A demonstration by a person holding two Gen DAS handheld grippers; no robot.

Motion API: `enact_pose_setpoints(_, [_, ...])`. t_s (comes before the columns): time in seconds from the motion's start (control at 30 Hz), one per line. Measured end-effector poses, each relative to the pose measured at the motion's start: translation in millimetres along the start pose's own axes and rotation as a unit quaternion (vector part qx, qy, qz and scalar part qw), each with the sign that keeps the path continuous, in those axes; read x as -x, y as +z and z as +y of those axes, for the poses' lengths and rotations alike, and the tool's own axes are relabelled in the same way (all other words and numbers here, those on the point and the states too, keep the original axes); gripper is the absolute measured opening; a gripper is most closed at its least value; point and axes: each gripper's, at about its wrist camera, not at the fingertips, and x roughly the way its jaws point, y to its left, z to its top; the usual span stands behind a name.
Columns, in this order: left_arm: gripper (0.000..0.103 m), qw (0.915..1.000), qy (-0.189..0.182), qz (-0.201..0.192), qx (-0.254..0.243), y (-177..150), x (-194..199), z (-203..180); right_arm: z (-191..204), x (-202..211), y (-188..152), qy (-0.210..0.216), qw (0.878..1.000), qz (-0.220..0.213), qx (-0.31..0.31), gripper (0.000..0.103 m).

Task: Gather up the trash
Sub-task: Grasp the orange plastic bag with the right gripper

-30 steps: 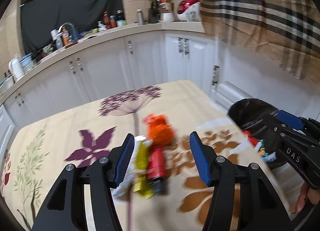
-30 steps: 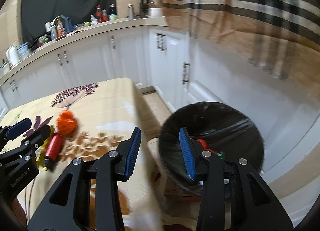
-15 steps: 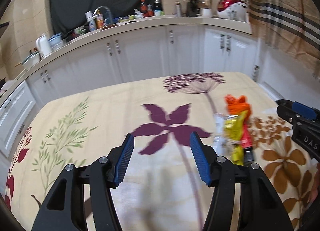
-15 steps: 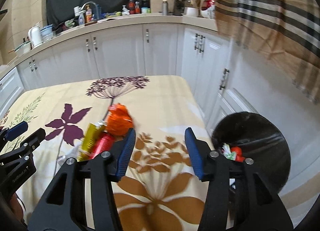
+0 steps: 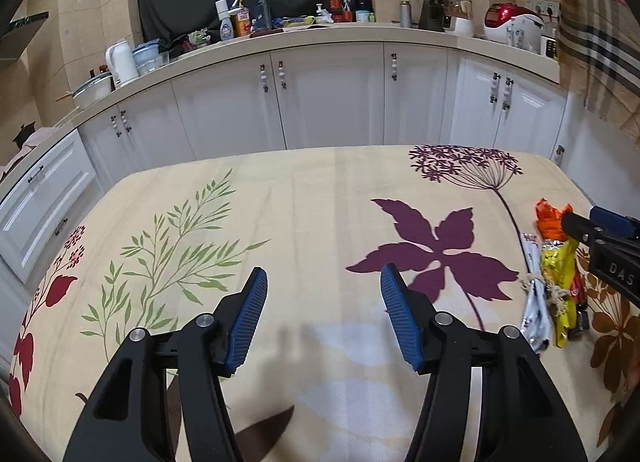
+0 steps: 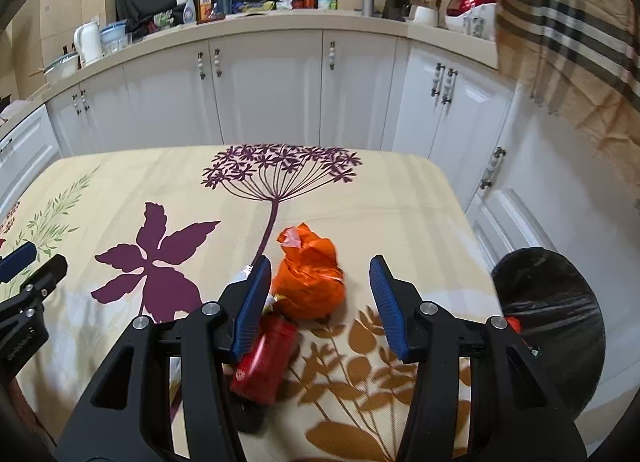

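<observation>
With the right gripper (image 6: 316,294) released and empty, lower it squarely over the crumpled orange wrapper (image 6: 308,282) near the table's (image 6: 400,198) right edge, clear of the red can (image 6: 264,358), while the left gripper (image 5: 322,314) stays unclenched and empty.

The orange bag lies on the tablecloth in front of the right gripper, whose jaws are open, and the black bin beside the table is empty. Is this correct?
Not quite: the black bin is not empty. The right wrist view shows a red piece and other small scraps inside it. The rest holds: the orange bag lies on the tablecloth in front of the right gripper, whose jaws stand open with nothing gripped.
</observation>
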Motion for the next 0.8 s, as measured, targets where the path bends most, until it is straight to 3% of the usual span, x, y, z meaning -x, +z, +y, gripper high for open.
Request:
enact_pose_setpoints(0.17, [0.058,1.0000,-0.003,0.002,0.003,1,-4,2,-1,-13,4,0.004,1.000,0.022,-0.006,0.047])
enact_pose_setpoints(0.23, [0.059,1.0000,-0.006,0.004,0.003,0,-5,1,-4,-15,4,0.011,0.999,0.028,-0.013,0.033])
enact_pose_setpoints(0.8, [0.059,0.9992,-0.036,-0.001,-0.018,0,5,-30,-25,12,0,0.002,0.999,0.001,-0.032,0.033])
